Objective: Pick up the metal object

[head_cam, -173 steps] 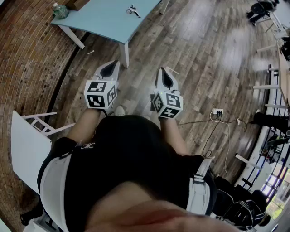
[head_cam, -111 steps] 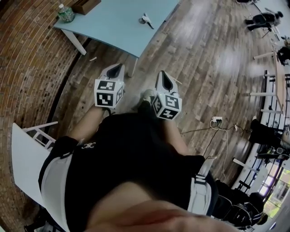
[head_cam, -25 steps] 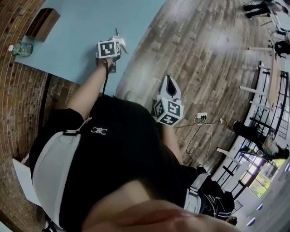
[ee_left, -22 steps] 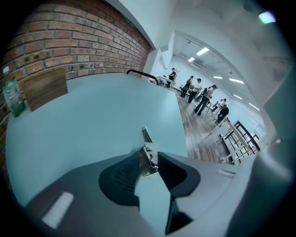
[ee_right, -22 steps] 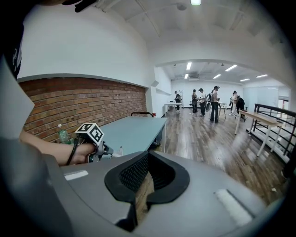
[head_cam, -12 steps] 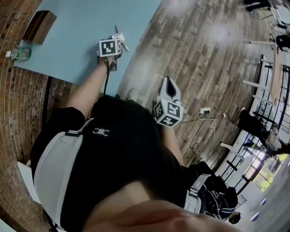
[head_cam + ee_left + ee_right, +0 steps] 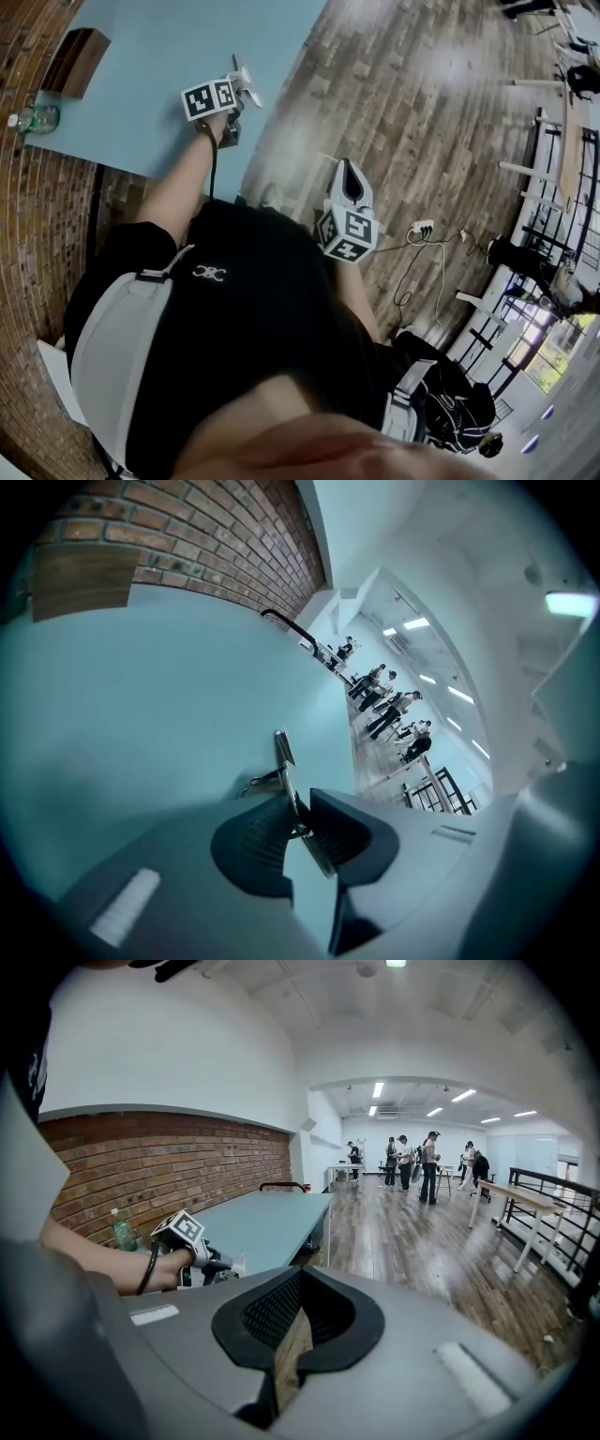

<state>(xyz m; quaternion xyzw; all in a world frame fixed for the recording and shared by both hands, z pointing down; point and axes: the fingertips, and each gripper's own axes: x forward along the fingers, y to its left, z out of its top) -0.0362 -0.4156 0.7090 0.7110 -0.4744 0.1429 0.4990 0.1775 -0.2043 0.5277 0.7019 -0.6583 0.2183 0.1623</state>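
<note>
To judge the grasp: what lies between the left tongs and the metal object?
Nothing. In the left gripper view the left gripper's tongs have just been closing on the metal object, which stands between them, seemingly touched on both sides.

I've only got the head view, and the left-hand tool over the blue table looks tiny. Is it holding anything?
Observer: Yes. In the left gripper view, the left gripper has just been closing its jaws, which now pinch a thin metal object that pokes out ahead of them.
Operator: And the other tool, out over the floor?
Observer: In the right gripper view, the right gripper has nothing between its jaws, only wooden floor showing through the slit.
</note>
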